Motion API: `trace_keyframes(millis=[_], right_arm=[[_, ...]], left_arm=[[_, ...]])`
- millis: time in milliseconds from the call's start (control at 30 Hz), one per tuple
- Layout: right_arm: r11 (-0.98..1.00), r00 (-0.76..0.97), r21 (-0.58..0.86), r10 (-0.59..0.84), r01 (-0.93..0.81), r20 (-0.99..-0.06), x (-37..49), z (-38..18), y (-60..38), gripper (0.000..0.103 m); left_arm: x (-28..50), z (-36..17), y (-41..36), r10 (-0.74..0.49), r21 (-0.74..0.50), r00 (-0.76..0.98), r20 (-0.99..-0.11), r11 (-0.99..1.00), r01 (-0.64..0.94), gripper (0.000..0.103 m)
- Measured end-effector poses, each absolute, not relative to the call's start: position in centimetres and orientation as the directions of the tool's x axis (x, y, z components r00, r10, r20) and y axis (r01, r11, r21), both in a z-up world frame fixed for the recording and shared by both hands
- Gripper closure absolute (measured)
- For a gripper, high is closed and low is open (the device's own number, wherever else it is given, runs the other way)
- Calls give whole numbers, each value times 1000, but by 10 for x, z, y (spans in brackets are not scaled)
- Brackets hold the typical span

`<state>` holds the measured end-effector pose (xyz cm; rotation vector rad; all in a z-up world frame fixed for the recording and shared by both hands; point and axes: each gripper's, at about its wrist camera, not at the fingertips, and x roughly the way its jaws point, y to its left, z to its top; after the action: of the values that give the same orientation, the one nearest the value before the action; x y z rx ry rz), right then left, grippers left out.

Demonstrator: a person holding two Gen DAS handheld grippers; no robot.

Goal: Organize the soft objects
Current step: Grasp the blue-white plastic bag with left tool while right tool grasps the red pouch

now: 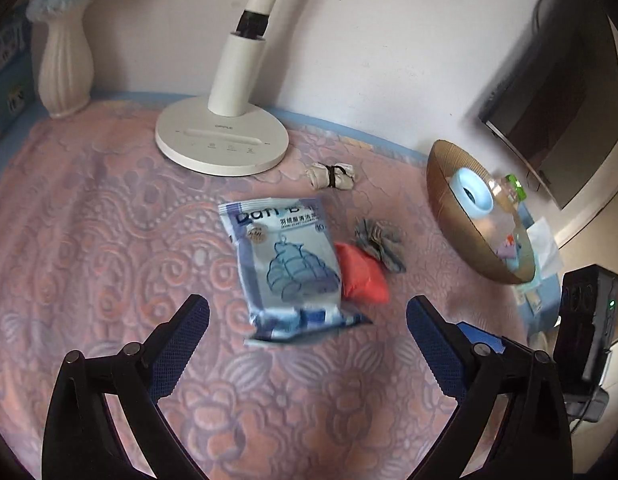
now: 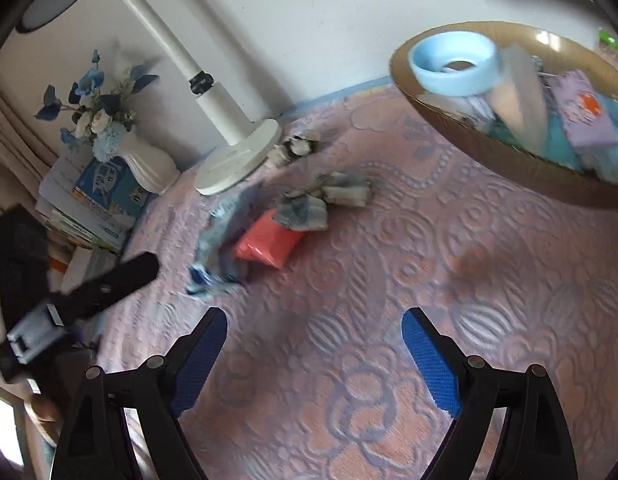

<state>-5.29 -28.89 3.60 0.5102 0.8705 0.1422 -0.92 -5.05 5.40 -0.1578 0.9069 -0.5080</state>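
Note:
A blue-and-white soft packet (image 1: 285,264) lies flat on the pink patterned cloth (image 1: 89,240). Its near end shows between the tips of my open left gripper (image 1: 308,301), untouched. A red pouch (image 1: 363,276) lies against the packet's right side, with a grey-blue cloth (image 1: 379,242) just beyond it. A beige roll tied with a black band (image 1: 333,176) rests near the lamp base. My right gripper (image 2: 315,312) is open and empty over bare cloth. It is short of the red pouch (image 2: 269,240), the blurred packet (image 2: 219,240) and the grey-blue cloth (image 2: 305,208).
A brown bowl (image 2: 489,148) at the right holds a light-blue ring (image 2: 453,66) and folded cloths. A white lamp base (image 1: 221,142) and a white vase (image 1: 65,68) stand along the back wall. Stacked books (image 2: 93,208) lie at the left. One finger of the left gripper (image 2: 129,272) juts in from the left.

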Motion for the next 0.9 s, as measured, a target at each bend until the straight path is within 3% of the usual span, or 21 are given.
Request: trace_keyframes(millis=[100,200,333,400,433,533,600,667,900], right_arm=[[838,630,540,376,82,-679,-31,41,-290,16],[826,623,559,397,78,-674,-14,40,-287,33],[793,597,604,446,83,-667,4,30,-281,35],[785,587,612,452,97,-672,11,25,-277,35],[786,585,610,448,103,-676,13,24,-276,35],[797,583,590,420,131,-696,22,19,-272,38],[806,581,572,395,152,-712,27,17,-270,42],[828,586,536,355,165,-729,33,16,-265,47],[921,609,362,207,142,-766,43,20,-239,52]], left_arm=[[0,46,-58,-468,-312,506,-725,878,364,5],[7,37,-65,-465,-296,495,-734,875,383,10],[12,26,-70,-439,-262,489,-754,883,389,14],[16,22,-71,-432,-251,485,-761,885,393,29],[18,19,-71,-435,-257,474,-765,882,394,29],[22,14,-68,-473,-304,462,-750,867,394,32],[20,15,-68,-488,-313,462,-741,859,406,43],[16,16,-68,-493,-309,468,-733,855,416,47],[-3,22,-42,-494,-334,483,-723,862,382,50]])
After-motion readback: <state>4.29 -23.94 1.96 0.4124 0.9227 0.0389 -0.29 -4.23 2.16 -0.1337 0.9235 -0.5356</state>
